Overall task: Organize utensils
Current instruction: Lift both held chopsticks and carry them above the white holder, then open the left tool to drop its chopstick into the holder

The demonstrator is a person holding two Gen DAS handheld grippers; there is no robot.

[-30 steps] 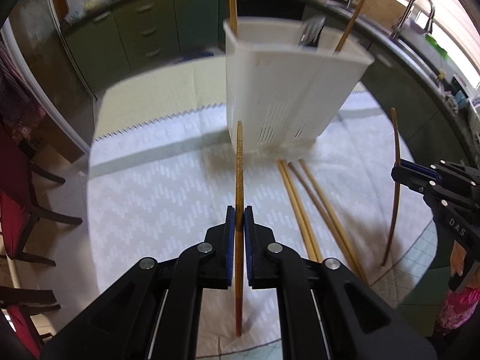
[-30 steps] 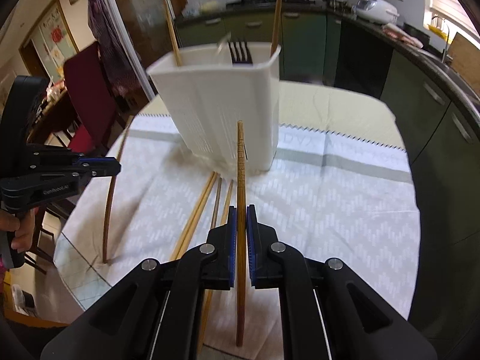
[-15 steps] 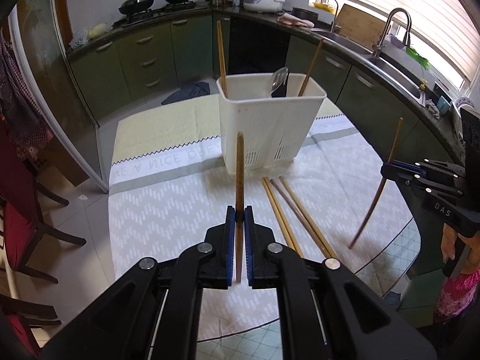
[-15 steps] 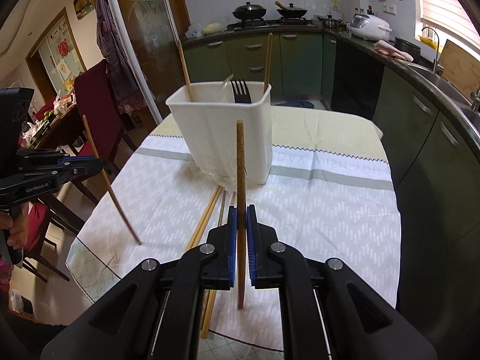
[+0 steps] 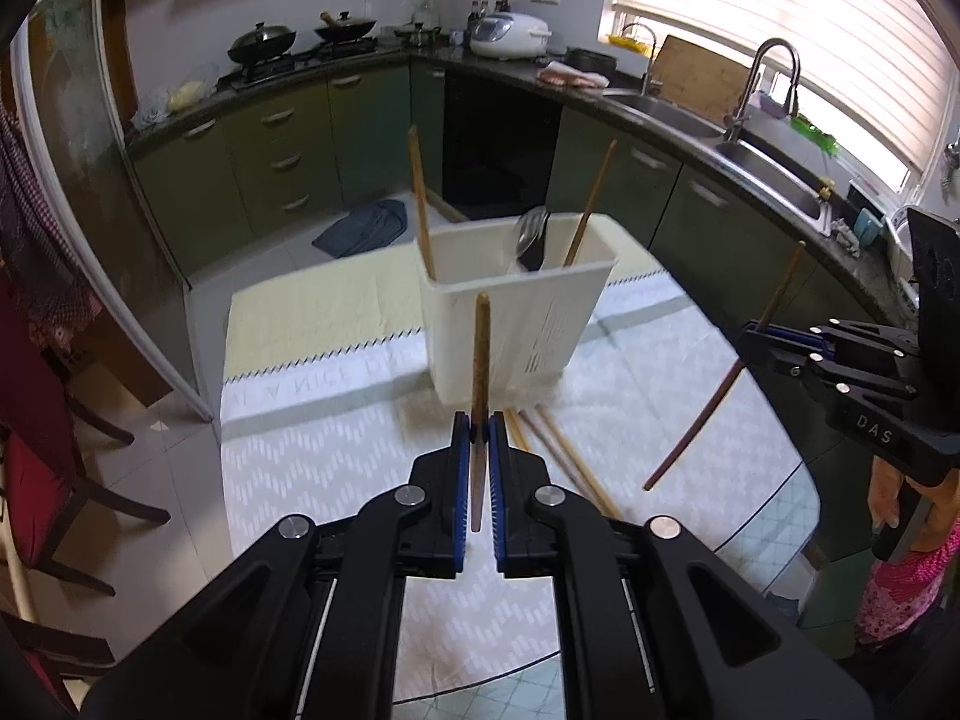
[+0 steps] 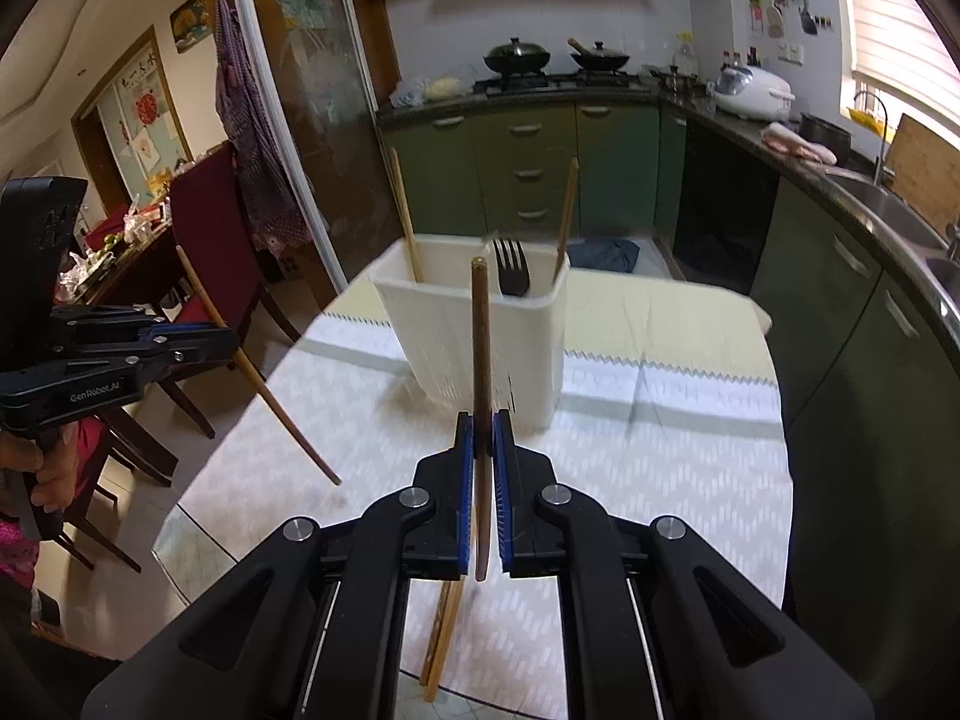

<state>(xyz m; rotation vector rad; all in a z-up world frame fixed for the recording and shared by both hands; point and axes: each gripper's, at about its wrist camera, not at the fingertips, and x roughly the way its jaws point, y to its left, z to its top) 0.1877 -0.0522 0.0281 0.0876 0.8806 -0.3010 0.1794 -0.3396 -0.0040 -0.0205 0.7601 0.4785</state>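
Observation:
A white utensil holder (image 5: 516,318) (image 6: 474,336) stands on the table and holds two chopsticks, a spoon and a black fork (image 6: 510,273). My left gripper (image 5: 477,429) is shut on a wooden chopstick (image 5: 480,354), held upright above the table in front of the holder. My right gripper (image 6: 483,423) is shut on another chopstick (image 6: 480,330), also upright. Each gripper with its chopstick shows in the other's view: the right one (image 5: 750,339) at the right, the left one (image 6: 225,342) at the left. Several chopsticks (image 5: 558,450) (image 6: 444,630) lie on the cloth before the holder.
A patterned white cloth (image 5: 336,456) covers the round glass table (image 5: 774,516). Dark red chairs (image 6: 210,228) stand at the table's left side. Green kitchen cabinets (image 5: 288,162) and a sink counter (image 5: 750,138) curve behind.
Both grippers have lifted and pulled back from the holder, each carrying its chopstick well above the table. The chopsticks have tilted from near flat to upright.

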